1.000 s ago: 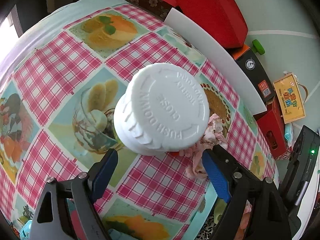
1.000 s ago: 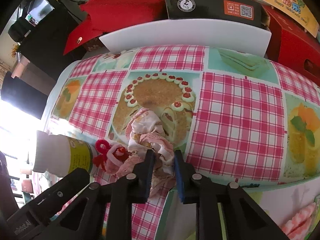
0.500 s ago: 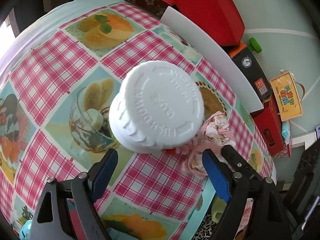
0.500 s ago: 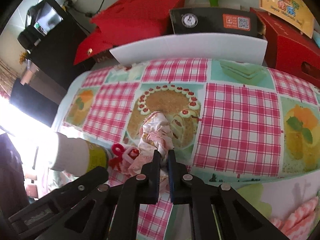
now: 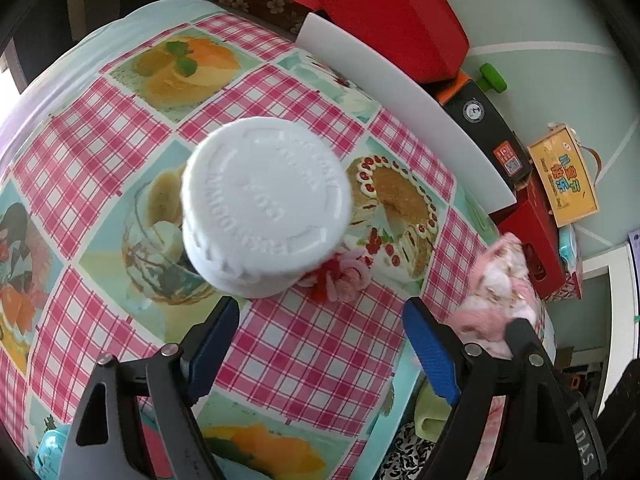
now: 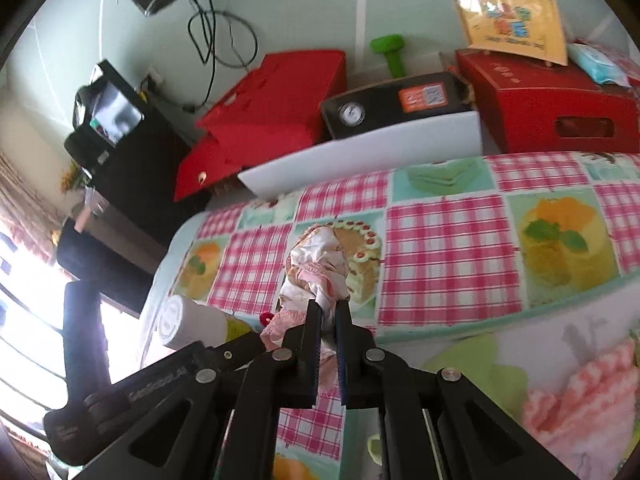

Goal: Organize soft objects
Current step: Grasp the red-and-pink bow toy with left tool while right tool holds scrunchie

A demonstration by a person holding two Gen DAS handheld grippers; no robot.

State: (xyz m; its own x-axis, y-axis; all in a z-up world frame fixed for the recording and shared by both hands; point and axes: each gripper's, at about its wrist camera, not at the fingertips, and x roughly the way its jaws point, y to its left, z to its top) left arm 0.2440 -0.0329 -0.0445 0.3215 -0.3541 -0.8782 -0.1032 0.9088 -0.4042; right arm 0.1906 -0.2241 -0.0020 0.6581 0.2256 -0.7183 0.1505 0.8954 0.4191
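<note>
A pink floral cloth (image 6: 320, 272) hangs bunched above the checked tablecloth (image 6: 448, 256), and my right gripper (image 6: 328, 308) is shut on its lower end. The left wrist view shows that same cloth (image 5: 500, 292) raised at the right, past my right finger. My left gripper (image 5: 320, 308) is open with its jaws closing slightly and nothing between the pads. Just ahead of it stands a white-capped bottle (image 5: 266, 204). A small red and pink soft item (image 5: 344, 276) lies on the table against the bottle's right side.
A white board (image 5: 400, 92) leans along the table's far edge. Behind it are red boxes (image 6: 280, 100), a black case with a gauge (image 6: 384, 108), a green dumbbell (image 6: 390, 52) and a yellow gift bag (image 6: 508, 20). The table's near edge drops off beneath the grippers.
My right gripper has shut fully on the pink cloth and lifted it off the table, away from the bottle. The left gripper has barely moved.
</note>
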